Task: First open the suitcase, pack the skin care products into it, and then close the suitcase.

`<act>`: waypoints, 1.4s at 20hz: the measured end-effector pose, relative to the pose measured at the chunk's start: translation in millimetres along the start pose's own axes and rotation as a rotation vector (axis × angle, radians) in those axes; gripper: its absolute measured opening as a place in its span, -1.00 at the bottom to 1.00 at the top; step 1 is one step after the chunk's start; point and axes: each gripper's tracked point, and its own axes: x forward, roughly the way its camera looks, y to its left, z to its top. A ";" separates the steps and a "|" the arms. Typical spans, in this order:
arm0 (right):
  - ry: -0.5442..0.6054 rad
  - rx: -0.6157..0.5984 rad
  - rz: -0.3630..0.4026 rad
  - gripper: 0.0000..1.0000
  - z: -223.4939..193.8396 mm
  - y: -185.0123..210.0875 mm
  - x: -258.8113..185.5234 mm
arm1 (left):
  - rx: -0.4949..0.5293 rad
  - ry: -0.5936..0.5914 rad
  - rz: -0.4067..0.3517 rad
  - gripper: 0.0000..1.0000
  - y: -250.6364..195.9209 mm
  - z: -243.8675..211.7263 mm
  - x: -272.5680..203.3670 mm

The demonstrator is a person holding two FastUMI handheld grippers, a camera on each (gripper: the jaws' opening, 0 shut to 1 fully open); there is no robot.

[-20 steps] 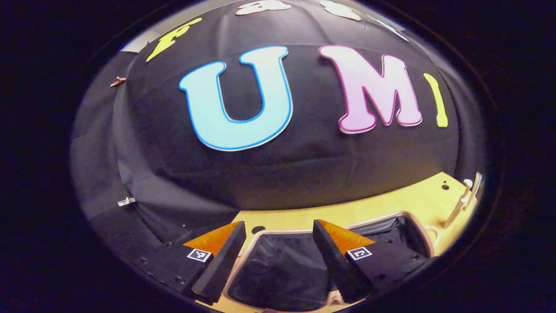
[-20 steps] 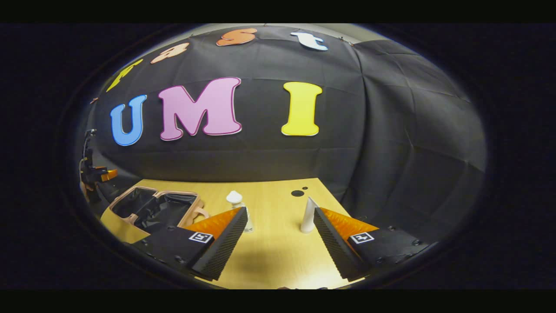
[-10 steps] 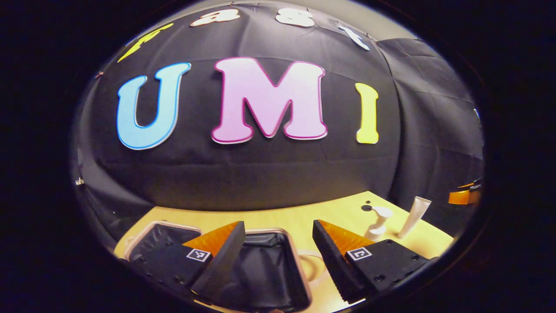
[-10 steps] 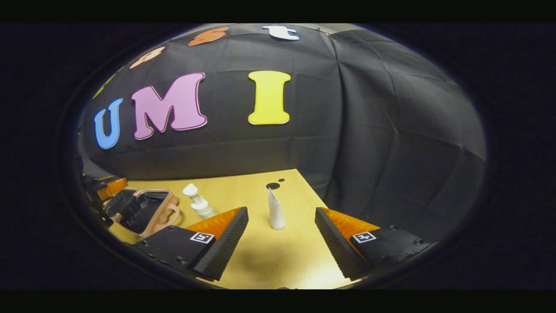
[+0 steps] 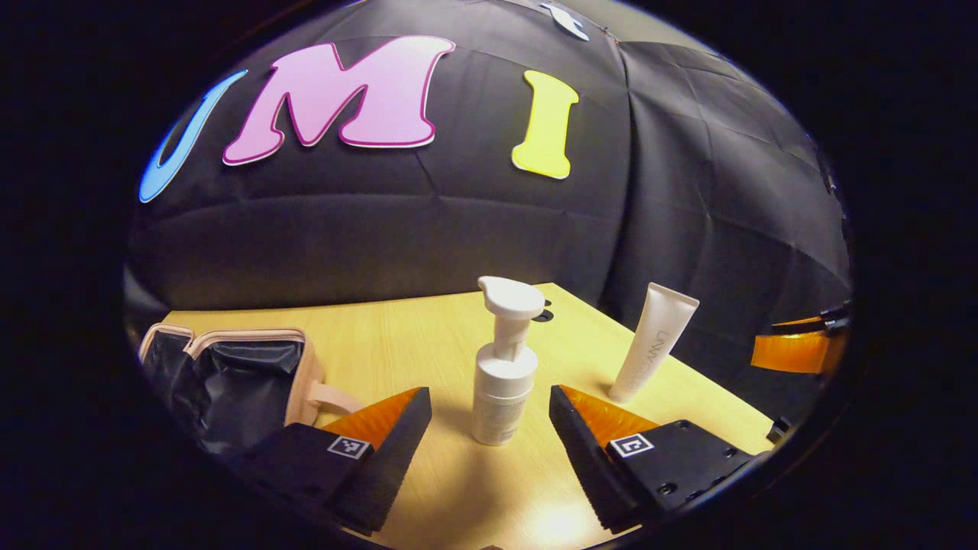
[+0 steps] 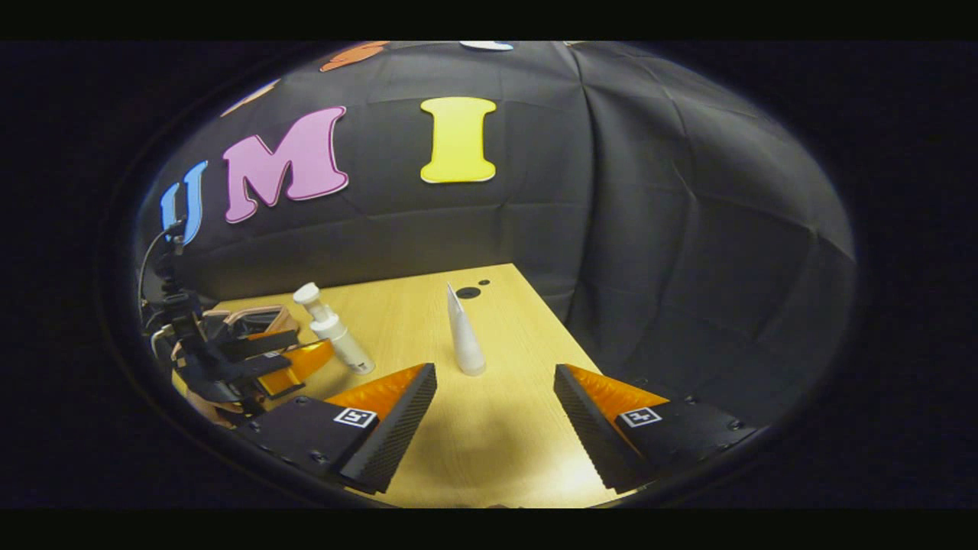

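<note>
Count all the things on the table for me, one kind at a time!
Pump bottle: 1
Squeeze tube: 1
Open suitcase: 1
Total: 3 things on the wooden table.

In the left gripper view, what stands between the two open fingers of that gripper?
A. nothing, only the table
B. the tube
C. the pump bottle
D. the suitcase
C: the pump bottle stands upright on the table in the gap of the left gripper; the tube is off to the right and the open suitcase to the left.
</note>
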 end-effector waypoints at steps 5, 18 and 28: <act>0.041 0.000 0.013 0.97 -14.8 -0.2 23.5 | 0.054 0.008 -0.003 0.97 -7.4 -5.2 57.6; 0.008 -0.007 0.108 0.97 -6.9 25.8 126.5 | 0.034 0.015 -0.039 0.27 -8.1 -10.6 79.4; -0.003 -0.116 0.065 0.61 -13.9 42.1 201.4 | -0.052 0.061 0.028 0.27 8.7 -17.4 15.9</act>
